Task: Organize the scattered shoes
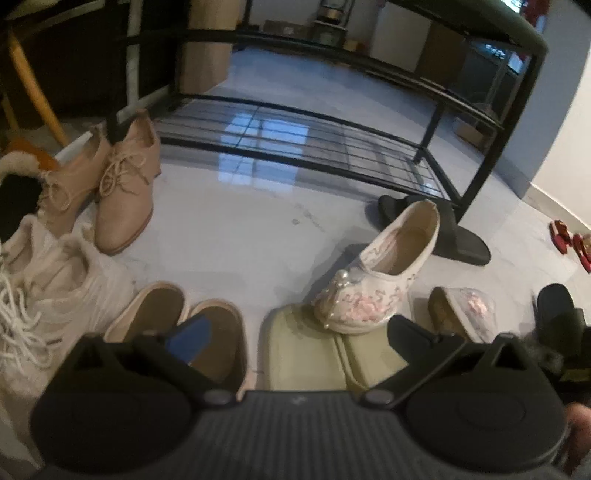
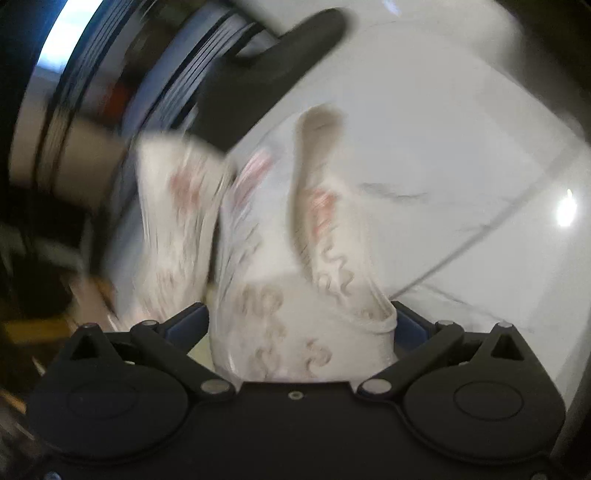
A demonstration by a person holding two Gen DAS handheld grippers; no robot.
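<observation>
A glossy pale floor of large tiles fills the room, mirroring a bright window as bluish panes beneath a black metal rack with wire shelves. The rack's top carries a dark green padded seat. To the right stands a white wall with a pale skirting board along its foot. At the left edge a slanted wooden leg rises before dark furniture. Behind the rack stand a beige column and brown boxes. In the blurred right wrist view, a thin grout line crosses the tiles beside a round lamp glare.
</observation>
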